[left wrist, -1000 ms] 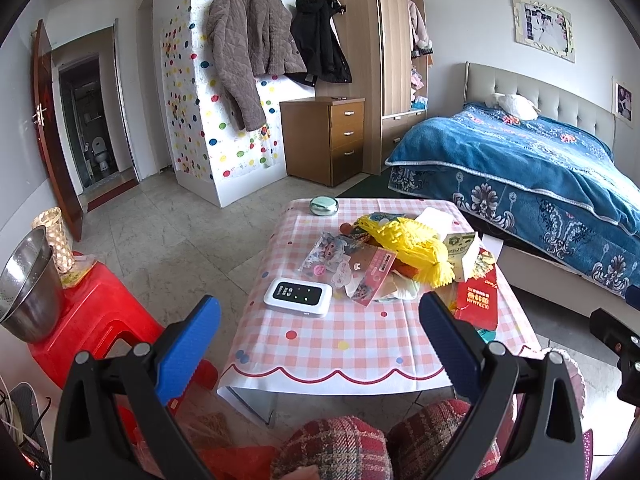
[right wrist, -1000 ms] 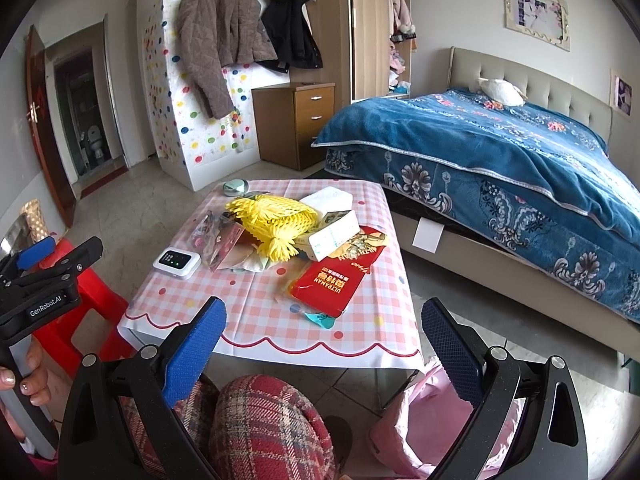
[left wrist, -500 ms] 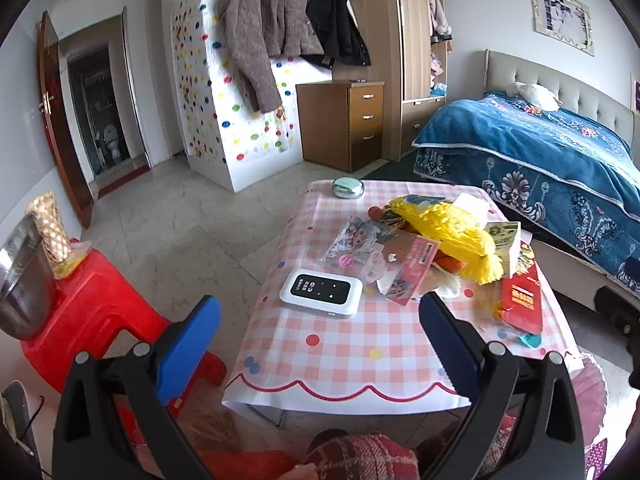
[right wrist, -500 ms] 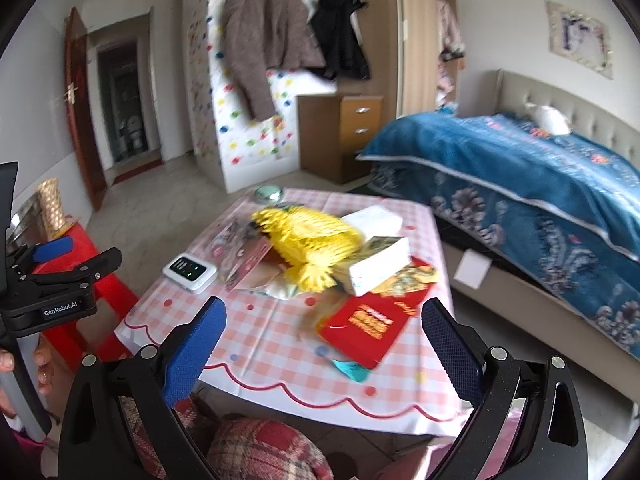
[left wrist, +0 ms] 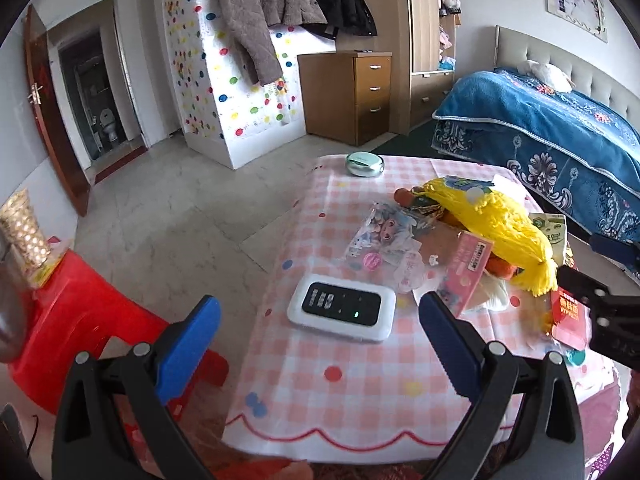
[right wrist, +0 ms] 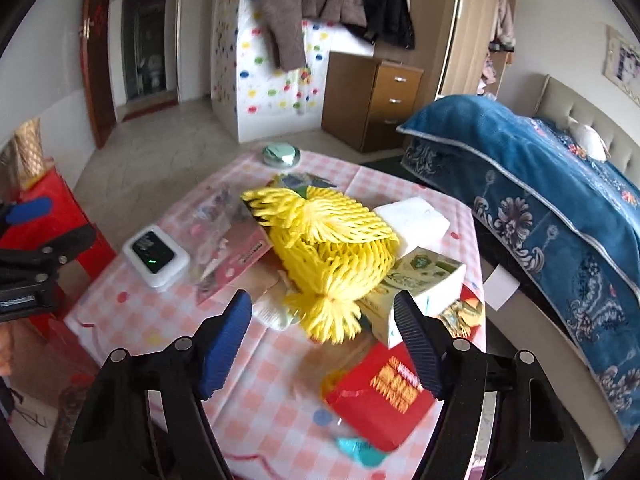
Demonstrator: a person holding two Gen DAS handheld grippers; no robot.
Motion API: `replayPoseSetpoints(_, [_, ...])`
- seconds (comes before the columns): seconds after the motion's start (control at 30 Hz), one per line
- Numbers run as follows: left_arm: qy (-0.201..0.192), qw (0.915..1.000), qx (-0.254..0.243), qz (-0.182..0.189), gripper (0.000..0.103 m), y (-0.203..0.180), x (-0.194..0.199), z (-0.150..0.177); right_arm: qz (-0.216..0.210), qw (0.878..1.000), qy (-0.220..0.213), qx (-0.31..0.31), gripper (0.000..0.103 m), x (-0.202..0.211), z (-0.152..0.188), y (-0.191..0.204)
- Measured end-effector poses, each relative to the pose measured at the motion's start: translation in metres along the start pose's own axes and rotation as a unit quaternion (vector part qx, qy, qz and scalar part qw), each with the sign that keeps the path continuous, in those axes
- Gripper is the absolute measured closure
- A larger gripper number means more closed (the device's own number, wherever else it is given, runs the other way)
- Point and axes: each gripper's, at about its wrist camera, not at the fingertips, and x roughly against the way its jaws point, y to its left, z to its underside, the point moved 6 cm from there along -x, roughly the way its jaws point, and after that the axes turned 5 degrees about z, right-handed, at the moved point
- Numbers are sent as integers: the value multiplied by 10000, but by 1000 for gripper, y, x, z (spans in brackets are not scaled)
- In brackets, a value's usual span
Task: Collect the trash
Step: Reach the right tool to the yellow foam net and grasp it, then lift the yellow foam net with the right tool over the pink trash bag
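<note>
A heap of trash lies on the pink checked table (left wrist: 360, 392): a yellow foam net (right wrist: 328, 240), clear snack wrappers (left wrist: 384, 240), a pink packet (left wrist: 464, 272), a green-and-white carton (right wrist: 420, 284) and a red envelope (right wrist: 380, 388). My right gripper (right wrist: 320, 340) hangs just above the near tassel of the yellow net. Its jaws are closing, and the pads do not touch the net. My left gripper (left wrist: 318, 344) stands open above the table's near left part, close to a white device (left wrist: 342, 312), with nothing between its fingers.
A round green tin (left wrist: 365, 163) sits at the table's far edge. A red stool (left wrist: 68, 312) stands to the left and a bed with a blue cover (left wrist: 560, 140) to the right. A teal scrap (right wrist: 360, 450) lies at the near edge.
Both grippers have come forward and down over the table. The right one has rolled and drawn close to the yellow net, and its jaws have narrowed.
</note>
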Motion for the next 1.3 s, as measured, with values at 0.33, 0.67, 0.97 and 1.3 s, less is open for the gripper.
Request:
replayPoseSetpoints(0.33, [215,9992,-153,309,7,-17,-44,-2,127,9977,409,533,22,-60,-11,10])
replayPoseSetpoints(0.67, [241,9991,-123,327,7,-18,-39,5,295,9987,286,314,82,-66,-18,1])
replayPoseSetpoints(0.97, [49,9989,-210,424,7,-27,-15,11,-58,9926,-587,-1063,83,0,-43,-37])
replayPoseSetpoints(1.3, [307,9950,-571,755,21,-80,-43,20,-121,9865,-775,-1439,83,46,-17,-56])
